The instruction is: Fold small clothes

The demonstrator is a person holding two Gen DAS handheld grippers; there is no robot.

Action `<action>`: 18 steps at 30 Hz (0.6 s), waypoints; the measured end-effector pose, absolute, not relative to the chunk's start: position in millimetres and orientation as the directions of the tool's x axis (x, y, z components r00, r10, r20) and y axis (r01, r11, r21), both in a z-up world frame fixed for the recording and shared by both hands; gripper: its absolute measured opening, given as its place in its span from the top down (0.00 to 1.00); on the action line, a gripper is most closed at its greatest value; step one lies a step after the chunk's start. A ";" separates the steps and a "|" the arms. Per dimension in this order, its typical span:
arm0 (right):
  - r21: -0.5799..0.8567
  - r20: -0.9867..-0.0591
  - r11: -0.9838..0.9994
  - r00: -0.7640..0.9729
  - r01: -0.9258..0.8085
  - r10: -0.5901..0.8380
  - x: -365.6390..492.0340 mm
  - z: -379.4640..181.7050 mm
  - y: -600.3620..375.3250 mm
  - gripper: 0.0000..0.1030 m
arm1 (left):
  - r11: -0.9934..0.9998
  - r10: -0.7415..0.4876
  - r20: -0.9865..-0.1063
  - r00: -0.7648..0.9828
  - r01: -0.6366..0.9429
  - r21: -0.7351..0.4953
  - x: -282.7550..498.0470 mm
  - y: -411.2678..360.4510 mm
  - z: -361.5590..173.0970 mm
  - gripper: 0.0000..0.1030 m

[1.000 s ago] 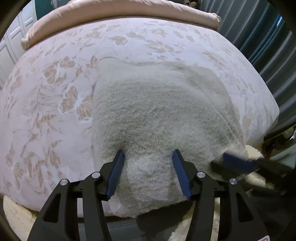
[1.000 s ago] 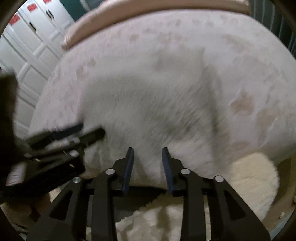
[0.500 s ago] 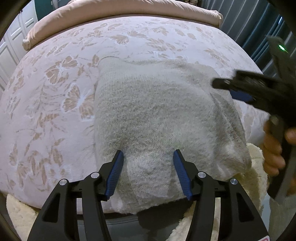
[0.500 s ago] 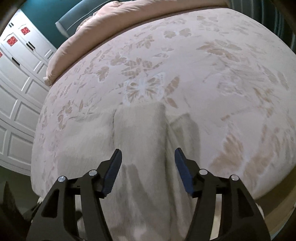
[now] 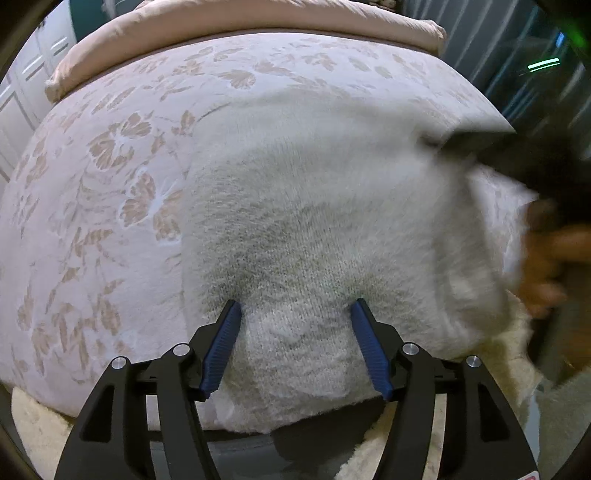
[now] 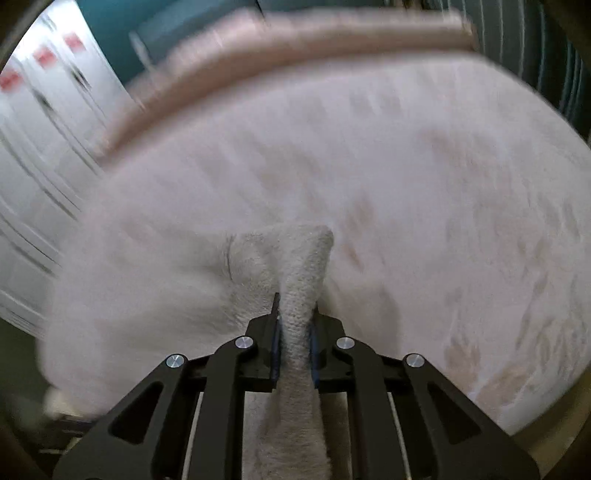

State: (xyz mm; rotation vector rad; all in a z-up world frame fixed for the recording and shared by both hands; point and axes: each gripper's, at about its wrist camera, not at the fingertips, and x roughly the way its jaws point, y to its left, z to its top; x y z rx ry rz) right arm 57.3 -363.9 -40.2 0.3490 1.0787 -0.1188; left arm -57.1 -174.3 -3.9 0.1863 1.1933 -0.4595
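A bed (image 5: pixel 92 206) covered in a pale floral bedspread fills both views, with a pink pillow (image 5: pixel 236 22) along its far edge. A fuzzy cream knit garment (image 5: pixel 314 229) lies spread over the bed's near edge, its hem hanging past the mattress above a shaggy cream rug (image 5: pixel 33 424). The left hand-held gripper (image 5: pixel 295 347) rests on the garment's near part, its 2 blue-padded jaws wide and opening, knit between them but not pinched. The right hand-held gripper (image 6: pixel 294 343) has its jaws closing narrowly on a bunched fold of the garment (image 6: pixel 303 280), lifted clear of the bedspread. The person's hand (image 5: pixel 546 266) appears blurred at the right.
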 end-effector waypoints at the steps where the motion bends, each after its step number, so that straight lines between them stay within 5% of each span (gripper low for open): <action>1: 0.240 -0.875 0.931 0.477 0.274 0.085 55.2 -47.7 -364.4 0.88 | 0.889 -0.230 -0.926 0.301 0.453 -0.073 -59.3 -178.1 -5.7 0.39; 10: 0.269 -0.799 0.933 0.597 0.241 0.076 -38.7 32.7 -350.9 0.85 | 0.891 -0.230 -0.927 0.298 0.448 -0.077 -60.0 -176.9 -2.8 0.36; 18: 0.250 -0.892 0.915 0.442 0.318 0.090 -64.2 -36.6 -339.8 0.82 | 0.889 -0.208 -0.927 0.311 0.455 -0.046 -65.7 -185.3 -2.6 0.33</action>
